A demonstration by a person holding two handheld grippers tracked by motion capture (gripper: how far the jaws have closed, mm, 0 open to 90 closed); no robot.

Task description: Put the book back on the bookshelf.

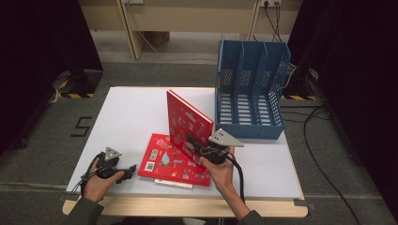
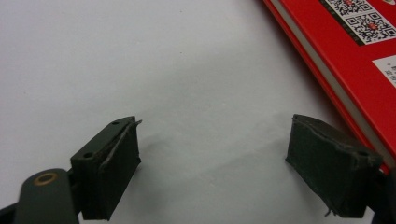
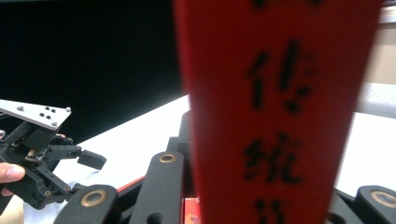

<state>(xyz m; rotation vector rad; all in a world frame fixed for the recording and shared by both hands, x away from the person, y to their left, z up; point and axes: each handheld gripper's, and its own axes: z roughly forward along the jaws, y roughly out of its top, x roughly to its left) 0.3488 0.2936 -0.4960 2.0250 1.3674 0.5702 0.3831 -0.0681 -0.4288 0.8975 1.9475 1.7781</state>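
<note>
My right gripper (image 1: pixel 196 146) is shut on the lower edge of a red picture book (image 1: pixel 185 119), which stands tilted on edge above the white table (image 1: pixel 131 112). Close up in the right gripper view, the book's red spine (image 3: pixel 280 93) with black characters sits between my right gripper's (image 3: pixel 268 196) jaws. A second red book (image 1: pixel 164 161) lies flat under it, and its edge (image 2: pixel 355 70) shows in the left gripper view. My left gripper (image 1: pixel 127 171) rests open on the table just left of the flat book, with bare tabletop between the jaws of that gripper (image 2: pixel 215 163).
A blue slotted file organiser (image 1: pixel 251 89) stands upright at the back right of the table, its slots empty. A thin pale edge (image 1: pixel 173 183) pokes out beneath the flat book. The table's front edge runs close to both hands. Black cables lie on the floor at the right.
</note>
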